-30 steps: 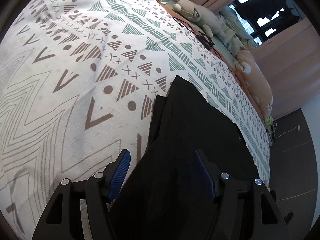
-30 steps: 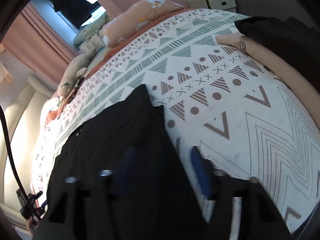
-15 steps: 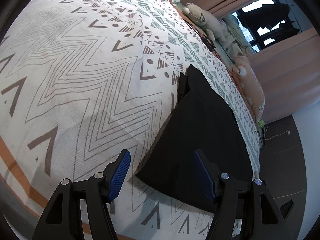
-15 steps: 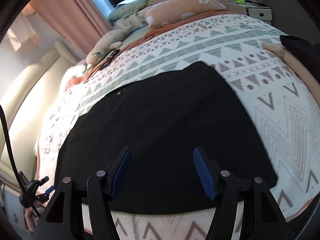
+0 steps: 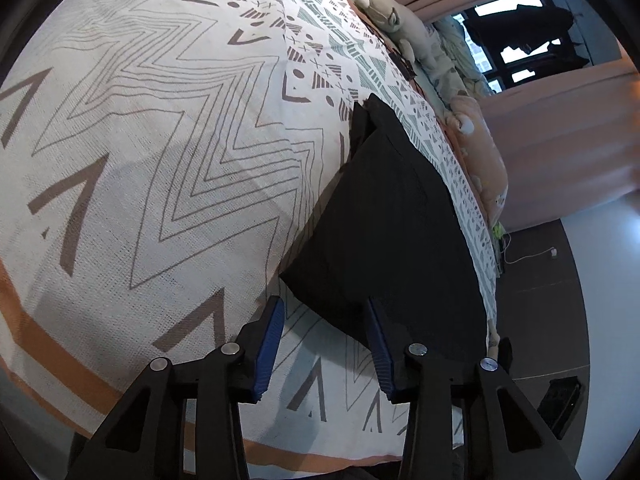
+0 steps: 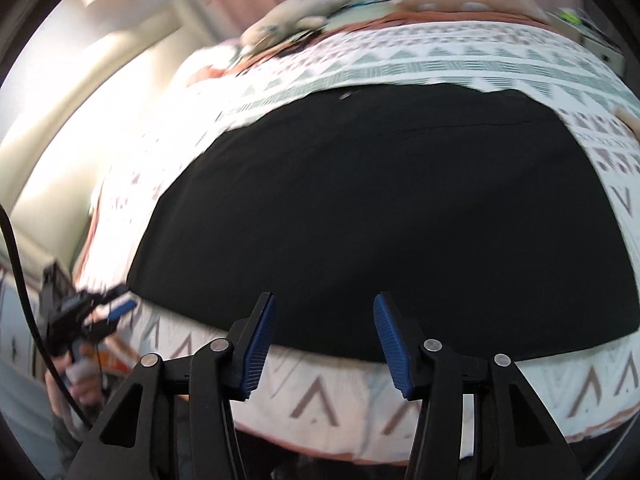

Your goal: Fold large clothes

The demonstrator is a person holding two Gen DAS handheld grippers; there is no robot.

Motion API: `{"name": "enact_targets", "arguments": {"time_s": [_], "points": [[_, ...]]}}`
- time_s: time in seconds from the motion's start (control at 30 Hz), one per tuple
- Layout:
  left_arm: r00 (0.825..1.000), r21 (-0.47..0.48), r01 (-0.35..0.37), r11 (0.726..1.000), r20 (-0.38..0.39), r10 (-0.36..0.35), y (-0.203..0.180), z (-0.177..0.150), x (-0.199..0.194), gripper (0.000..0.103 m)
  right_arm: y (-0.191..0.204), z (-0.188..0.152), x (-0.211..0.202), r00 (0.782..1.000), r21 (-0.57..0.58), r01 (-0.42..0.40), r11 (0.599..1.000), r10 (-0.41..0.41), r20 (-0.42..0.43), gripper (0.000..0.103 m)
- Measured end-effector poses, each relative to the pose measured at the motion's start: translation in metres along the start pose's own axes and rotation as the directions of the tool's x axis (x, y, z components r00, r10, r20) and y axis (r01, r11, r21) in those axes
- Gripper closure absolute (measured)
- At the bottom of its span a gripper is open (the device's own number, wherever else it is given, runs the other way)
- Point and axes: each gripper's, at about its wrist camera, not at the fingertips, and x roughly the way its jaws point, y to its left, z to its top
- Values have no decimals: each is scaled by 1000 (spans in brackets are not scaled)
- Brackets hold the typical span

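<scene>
A black garment (image 5: pixel 392 216) lies folded flat on the patterned bedspread (image 5: pixel 168 152). My left gripper (image 5: pixel 322 304) hovers at its near left corner. The jaws are closing, the corner's edge shows between the fingertips, and the pads are not pressing on it. In the right wrist view the garment (image 6: pixel 380 208) spreads wide, and my right gripper (image 6: pixel 323 298) hangs over its near edge. Those jaws are closing too, with cloth behind the gap and nothing pinched. At the garment's left corner the left gripper (image 6: pixel 116 306) appears blurred, held by a hand (image 6: pixel 78 376).
Plush toys (image 5: pixel 404 28) and an orange pillow (image 5: pixel 480 160) line the far side of the bed. Pink curtains (image 5: pixel 560 140) and a window (image 5: pixel 520 36) stand beyond. Dark floor with a white cable (image 5: pixel 528 256) lies past the bed's right edge.
Both grippers have narrowed their jaws. The left one drew back from over the cloth to its near corner. The right one swung left, from the garment's right edge to its near edge.
</scene>
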Motion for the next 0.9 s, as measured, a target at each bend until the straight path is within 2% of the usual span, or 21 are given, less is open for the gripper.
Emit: {"name": "enact_targets", "arguments": {"time_s": [0.17, 0.4, 0.53, 0.7, 0.9], "points": [[1000, -12, 11, 1000, -2, -11, 2, 3, 10, 63, 18, -8, 26, 998, -42, -8, 999, 5, -66, 53], [1000, -15, 18, 1000, 5, -18, 3, 7, 20, 67, 16, -10, 66, 988, -77, 71, 994, -81, -134, 61], [1000, -20, 21, 1000, 11, -21, 3, 8, 23, 67, 16, -2, 79, 983, -97, 106, 990, -119, -138, 64], [999, -57, 33, 998, 31, -31, 6, 11, 26, 67, 8, 21, 89, 983, -53, 131, 990, -137, -125, 83], [998, -74, 21, 997, 59, -16, 4, 15, 31, 67, -3, 56, 100, 987, 10, 125, 992, -124, -107, 91]]}}
